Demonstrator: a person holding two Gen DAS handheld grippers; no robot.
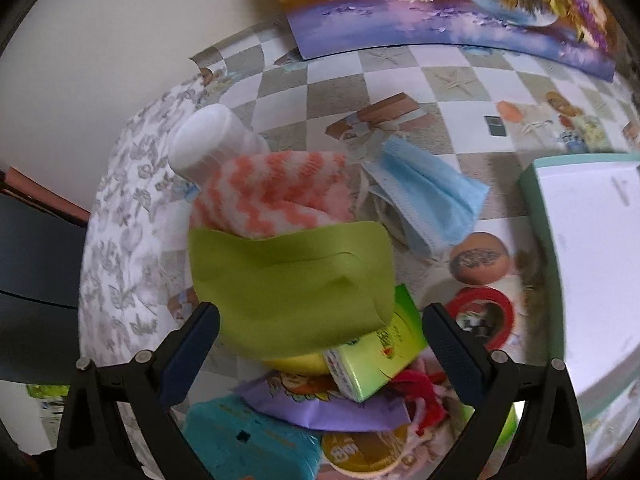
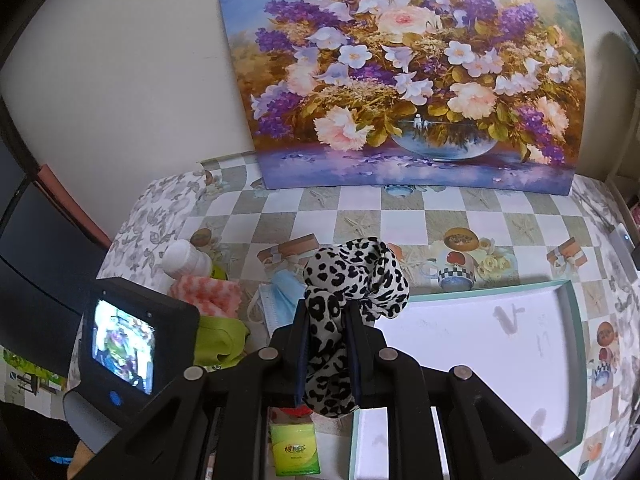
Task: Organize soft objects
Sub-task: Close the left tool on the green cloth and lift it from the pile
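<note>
Left wrist view: left gripper (image 1: 320, 356), jaws wide and empty, straddles the green cloth (image 1: 292, 280) at lower centre; right gripper (image 2: 327, 344) clamps the spotted scarf (image 2: 352, 276).

checkered table (image 2: 360, 216): white tray (image 2: 576, 320), blue mask (image 1: 432, 192), possibly bottle (image 1: 208, 140).

Black-and-white leopard-print scarf (image 2: 352, 280) bunched and hanging between gripper pads, green cloth (image 1: 288, 280) rumpled on the pile at left, orange-white zigzag cloth (image 1: 276, 196) behind it, blue face mask (image 1: 428, 196) crumpled to its right, white tray (image 2: 480, 344) at right.
</note>
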